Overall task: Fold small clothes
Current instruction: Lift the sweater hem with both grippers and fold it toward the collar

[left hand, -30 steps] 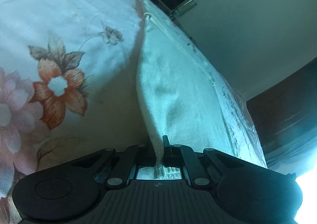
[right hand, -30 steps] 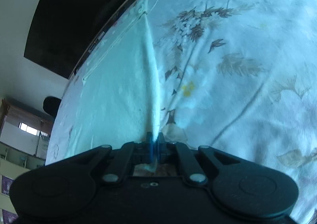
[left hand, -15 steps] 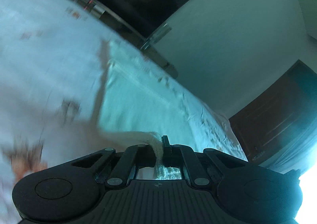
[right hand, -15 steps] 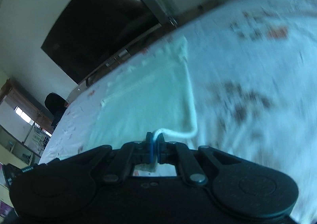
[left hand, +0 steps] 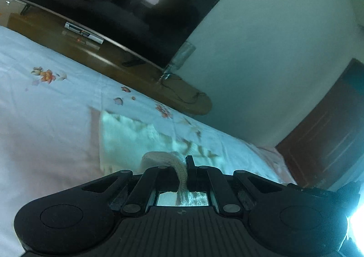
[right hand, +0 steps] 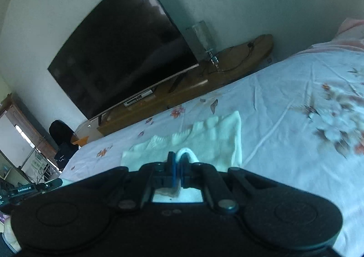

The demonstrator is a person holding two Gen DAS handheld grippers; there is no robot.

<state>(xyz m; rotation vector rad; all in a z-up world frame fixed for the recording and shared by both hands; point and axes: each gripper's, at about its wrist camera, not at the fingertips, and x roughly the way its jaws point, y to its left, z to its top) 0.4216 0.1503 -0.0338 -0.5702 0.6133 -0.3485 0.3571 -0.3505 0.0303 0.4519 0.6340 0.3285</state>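
Observation:
A small cream knitted garment lies on the floral bedsheet. In the left wrist view it spreads ahead of the fingers. My left gripper is shut on a ribbed edge of the garment, which curls over the jaws. My right gripper is shut on another edge of the same garment, folded over in a small loop. Both held edges are lifted over the rest of the garment, which lies flat on the bed.
A large dark television stands on a low wooden bench against the wall beyond the bed. A dark wooden door is at the right. A black chair stands at the bed's left.
Both grippers have swung up and forward with the held edges. The garment went from a raised ridge to a flat fold, and the views now look across the bed at the television.

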